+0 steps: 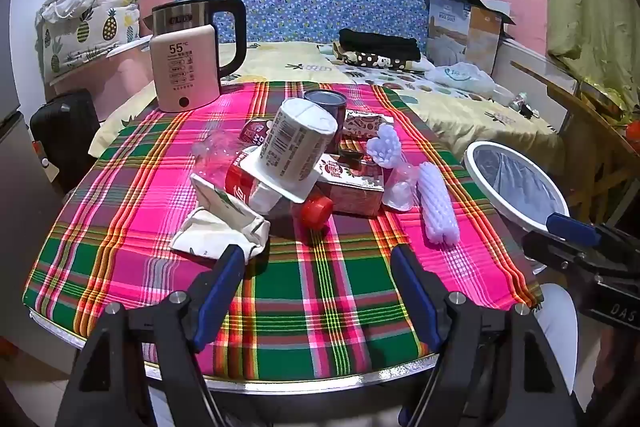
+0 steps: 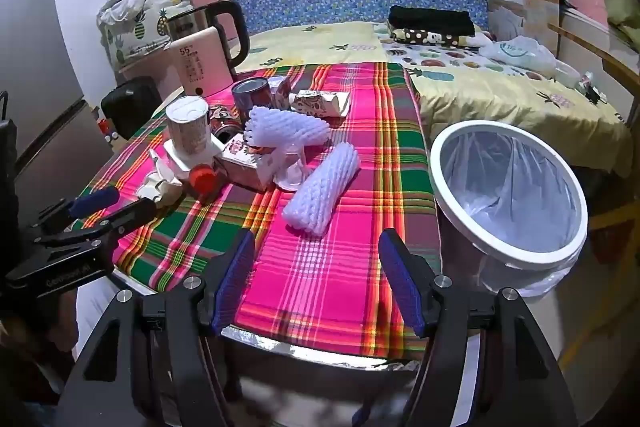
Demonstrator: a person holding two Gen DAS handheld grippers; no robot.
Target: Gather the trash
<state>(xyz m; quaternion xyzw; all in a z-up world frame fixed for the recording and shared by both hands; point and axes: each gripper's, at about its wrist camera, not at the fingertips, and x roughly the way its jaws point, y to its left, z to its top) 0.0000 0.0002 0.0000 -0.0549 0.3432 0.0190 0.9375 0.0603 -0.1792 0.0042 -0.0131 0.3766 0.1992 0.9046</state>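
A heap of trash lies on the plaid tablecloth (image 1: pixel 320 287): a white yogurt cup (image 1: pixel 298 147) upside down on a red-capped bottle (image 1: pixel 316 209), a crumpled white carton (image 1: pixel 222 225), a red carton (image 1: pixel 352 183), a dark can (image 1: pixel 326 103) and two white foam nets (image 1: pixel 438 209). My left gripper (image 1: pixel 318 263) is open and empty, just short of the crumpled carton. My right gripper (image 2: pixel 316 251) is open and empty, just short of the nearer foam net (image 2: pixel 322 187). A white bin with a plastic liner (image 2: pixel 508 187) stands beside the table on the right, also in the left view (image 1: pixel 516 183).
A kettle (image 1: pixel 200 43) behind a pink box marked 55 (image 1: pixel 184 67) stands at the table's far left. A bed (image 2: pixel 500 95) with folded clothes and a plastic bag lies behind. A black suitcase (image 1: pixel 64 131) stands left of the table. A wooden frame (image 1: pixel 580 107) is at right.
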